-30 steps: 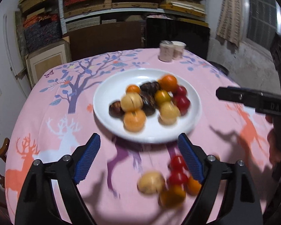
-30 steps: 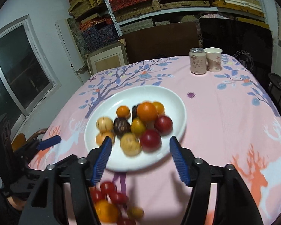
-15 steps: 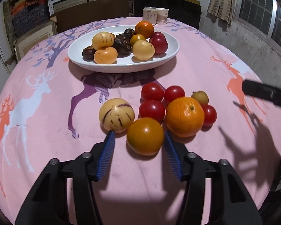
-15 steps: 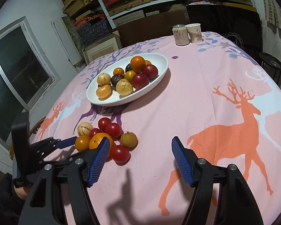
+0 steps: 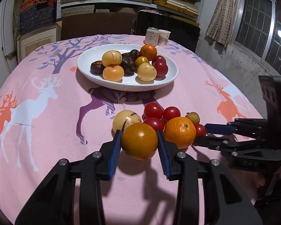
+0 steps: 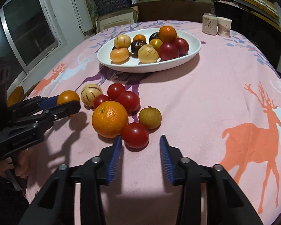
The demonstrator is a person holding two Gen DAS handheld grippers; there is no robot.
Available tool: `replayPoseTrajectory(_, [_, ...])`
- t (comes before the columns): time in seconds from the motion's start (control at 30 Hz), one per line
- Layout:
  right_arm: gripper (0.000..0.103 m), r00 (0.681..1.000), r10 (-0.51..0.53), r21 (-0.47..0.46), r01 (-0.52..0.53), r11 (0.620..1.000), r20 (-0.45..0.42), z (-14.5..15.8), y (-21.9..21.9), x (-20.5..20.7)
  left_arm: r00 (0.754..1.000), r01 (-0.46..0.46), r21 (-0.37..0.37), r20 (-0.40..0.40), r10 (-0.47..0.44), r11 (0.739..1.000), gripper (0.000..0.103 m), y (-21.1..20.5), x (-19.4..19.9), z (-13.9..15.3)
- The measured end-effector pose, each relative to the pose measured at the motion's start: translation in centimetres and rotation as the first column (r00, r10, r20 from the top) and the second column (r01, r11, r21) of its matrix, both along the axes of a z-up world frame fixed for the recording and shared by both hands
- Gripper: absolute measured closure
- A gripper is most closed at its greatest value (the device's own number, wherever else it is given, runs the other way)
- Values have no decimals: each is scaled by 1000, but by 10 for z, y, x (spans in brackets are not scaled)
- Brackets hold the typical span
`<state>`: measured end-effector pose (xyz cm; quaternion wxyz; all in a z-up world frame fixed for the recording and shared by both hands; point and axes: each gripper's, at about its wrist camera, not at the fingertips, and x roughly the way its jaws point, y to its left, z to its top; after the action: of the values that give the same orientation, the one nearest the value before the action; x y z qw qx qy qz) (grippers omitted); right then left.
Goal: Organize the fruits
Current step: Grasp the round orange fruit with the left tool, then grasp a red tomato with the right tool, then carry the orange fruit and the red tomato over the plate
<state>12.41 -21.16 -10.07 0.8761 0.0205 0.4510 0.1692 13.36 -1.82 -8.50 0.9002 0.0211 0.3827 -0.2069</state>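
The left hand-held gripper was closing, its blue pads pressing a round amber-orange tomato on the pink deer-print bench. The right hand-held gripper was closing around a near red cherry tomato, pads apart from it.

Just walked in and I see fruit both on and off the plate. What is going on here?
A person holds a gripper in each hand, sorting fruit on a pink tablecloth. The left gripper is closing its jaws on a smooth orange fruit from the loose pile. The right gripper is closing too, with a red tomato just ahead of its jaws, not yet gripped. The white plate already holds several fruits.
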Motion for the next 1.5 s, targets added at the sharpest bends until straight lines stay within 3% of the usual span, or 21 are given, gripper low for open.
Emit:
replayPoseTrajectory(0.13, [65,1000,6,-32,-6,999,5,-2,6,4,1000,9,-2,-6,-9,1000,66,-1,1,-1])
replayPoseTrajectory(0.37, [68,1000,-6,-7,6,1000,7,-2,3,8,1000,4,-13,-29,-5,1000,66,1,5,-5])
replayPoseTrajectory(0.4, [74,1000,-6,5,6,1000,5,-2,2,7,1000,4,-13,-29,-4,1000,66,1,5,-5])
replayPoseTrajectory(1.0, [74,995,-58,164,43,985,84,42,-30,-23,1000,-5,-18,19,5,1000,66,3,-2,7])
replayPoseTrajectory(1.23, [74,989,-68,189,42,981,131,75,-41,5,999,1,22,52,-2,1000,66,-6,15,31])
replayPoseTrajectory(1.37, [74,988,-78,212,48,976,136,93,-44,38,995,13,55,96,-18,998,66,-22,36,52])
replayPoseTrajectory(1.5, [74,987,-102,223,72,972,126,99,-41,79,996,10,75,84,-17,997,66,-36,70,53])
